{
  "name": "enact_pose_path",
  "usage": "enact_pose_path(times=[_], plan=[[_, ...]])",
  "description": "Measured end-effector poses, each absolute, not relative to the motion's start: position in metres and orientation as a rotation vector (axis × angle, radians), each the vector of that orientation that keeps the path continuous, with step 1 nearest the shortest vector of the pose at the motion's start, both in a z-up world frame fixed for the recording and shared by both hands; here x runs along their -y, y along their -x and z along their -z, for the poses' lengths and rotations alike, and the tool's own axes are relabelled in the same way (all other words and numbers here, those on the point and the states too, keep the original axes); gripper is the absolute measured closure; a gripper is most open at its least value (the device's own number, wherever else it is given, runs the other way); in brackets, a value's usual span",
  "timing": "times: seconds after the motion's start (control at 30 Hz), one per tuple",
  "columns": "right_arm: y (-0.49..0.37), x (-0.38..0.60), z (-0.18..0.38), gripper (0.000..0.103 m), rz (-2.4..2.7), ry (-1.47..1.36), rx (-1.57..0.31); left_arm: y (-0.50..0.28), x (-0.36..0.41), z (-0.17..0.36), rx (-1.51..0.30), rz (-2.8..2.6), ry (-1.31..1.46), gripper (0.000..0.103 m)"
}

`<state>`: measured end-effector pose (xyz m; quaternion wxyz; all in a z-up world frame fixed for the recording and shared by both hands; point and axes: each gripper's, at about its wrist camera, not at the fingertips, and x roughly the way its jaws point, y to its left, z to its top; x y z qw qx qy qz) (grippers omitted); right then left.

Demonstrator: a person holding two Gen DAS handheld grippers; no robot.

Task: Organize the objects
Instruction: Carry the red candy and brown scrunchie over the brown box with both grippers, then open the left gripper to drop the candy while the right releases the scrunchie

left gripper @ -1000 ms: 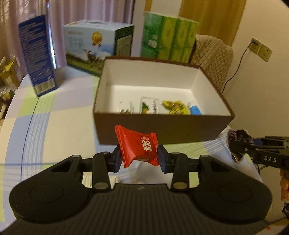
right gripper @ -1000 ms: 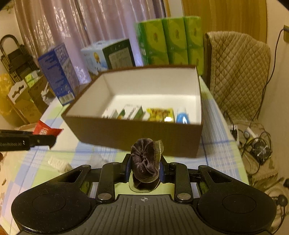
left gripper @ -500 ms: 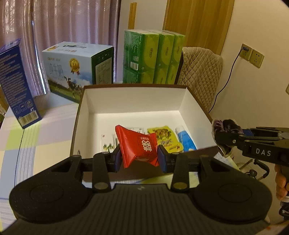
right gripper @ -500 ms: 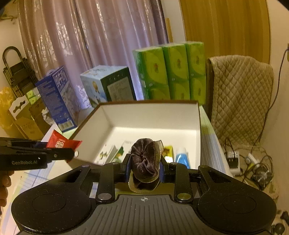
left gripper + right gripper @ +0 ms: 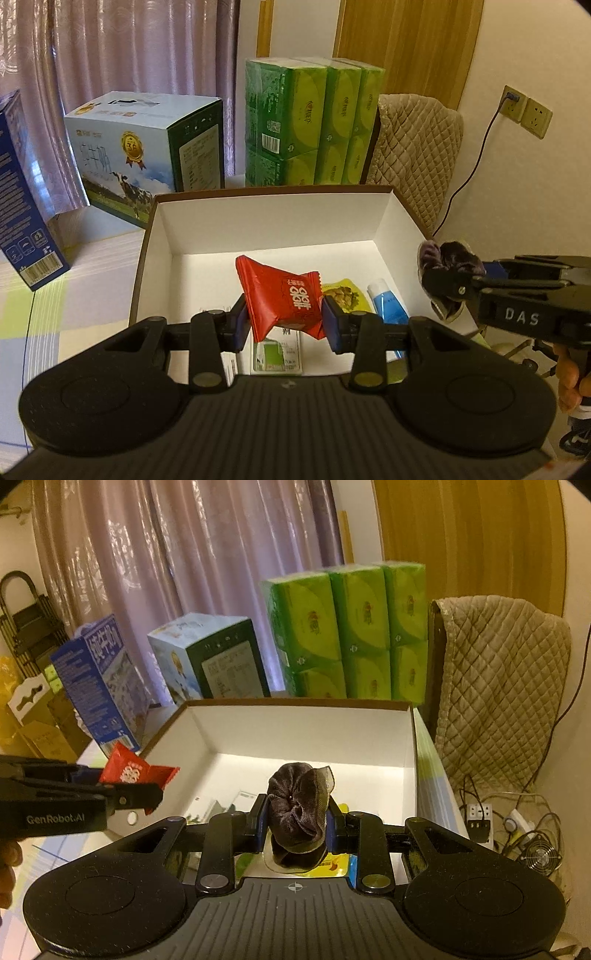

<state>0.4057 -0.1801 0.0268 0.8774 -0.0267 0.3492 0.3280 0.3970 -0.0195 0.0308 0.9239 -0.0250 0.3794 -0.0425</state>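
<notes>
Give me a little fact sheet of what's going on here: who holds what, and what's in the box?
left gripper: jaws shut on red foil candy packet, above the box
right gripper: jaws shut on dark velvet scrunchie, above the box
container: open brown cardboard box with white inside
already in box: yellow snack pouch, blue-and-white tube, green-and-white sachet

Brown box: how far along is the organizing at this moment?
Done: a yellow snack packet, a blue tube and a green-labelled packet lie in the brown box. In hand: left gripper holds a red candy packet, right gripper a dark scrunchie. Left: releasing both.
</notes>
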Motion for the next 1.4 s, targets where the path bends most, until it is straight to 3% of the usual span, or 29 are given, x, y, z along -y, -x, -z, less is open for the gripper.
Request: enact_pose_path(times=[1.1, 1.2, 1.27, 1.33, 1.4], plan=[[-0.514, 0.165, 0.024, 0.077, -0.553, 0.083, -0.812, -0.517, 0.004, 0.032, -0.917, 0.032, -0.042, 0.067], [-0.515, 0.165, 0.023, 0.077, -0.552, 0.083, -0.809, -0.52, -0.001, 0.032, -0.92, 0.028, -0.018, 0.052], [-0.516, 0.164, 0.023, 0.077, -0.552, 0.083, -0.807, -0.52, -0.003, 0.031, -0.913, 0.029, -0.019, 0.049], [-0.516, 0.164, 0.023, 0.077, -0.555, 0.082, -0.808, -0.52, -0.005, 0.03, -0.911, 0.02, -0.019, 0.039], [-0.516, 0.164, 0.023, 0.077, -0.554, 0.082, -0.809, -0.52, -0.007, 0.029, -0.91, 0.016, -0.015, 0.039]])
